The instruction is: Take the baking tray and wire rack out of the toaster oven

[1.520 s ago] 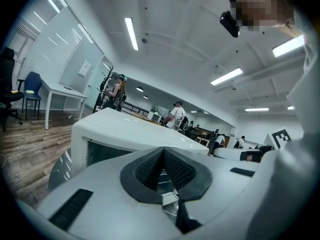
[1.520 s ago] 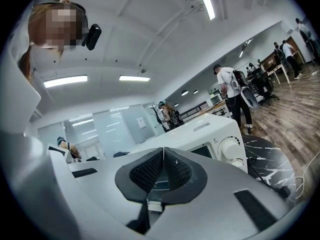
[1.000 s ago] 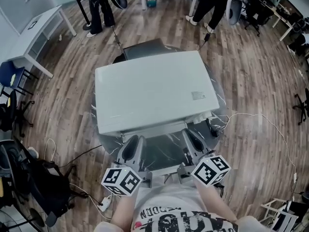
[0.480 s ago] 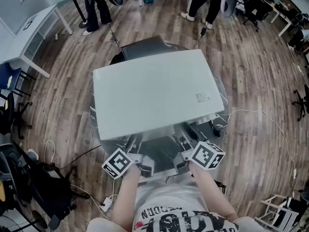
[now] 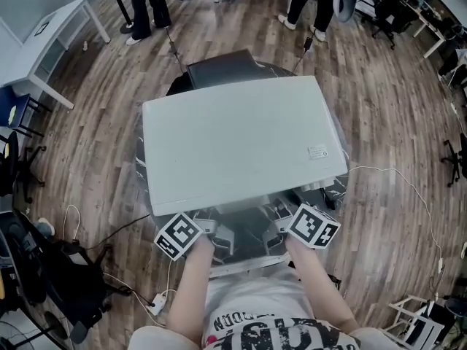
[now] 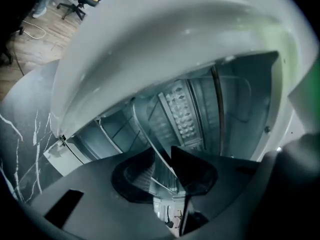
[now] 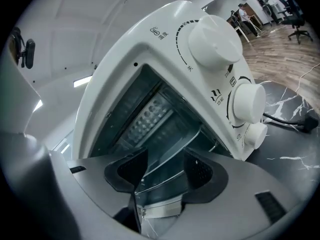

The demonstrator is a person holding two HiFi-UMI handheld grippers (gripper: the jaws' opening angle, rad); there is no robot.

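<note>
Toaster oven sits on a dark marble table, white top toward the person. Its glass door is dropped open at the front.

Both grippers are low at the oven mouth, over the door and pointing in.

L gripper: jaws part way apart, have just been closing. A thin metal edge runs btwn the pads but they aren't pressing on it, so it's released and holds nothing. Can't tell if that edge belongs to the rack, the tray or the door. Its marker cube is just in front of the oven's L corner.

R gripper: jaws wide apart, have just been opening. The edge of the glass door shows in the gap, not pinched. Its marker cube is at the R front corner.

Baking tray & wire rack: neither is gripped, and I can't pick out either for sure. Inside the cavity I see only thin rails and a perforated plate.

Three white knobs are stacked down the R side of the front. A black cord lies on the table beside the oven. Wood floor all round. Two people are standing well back.
</note>
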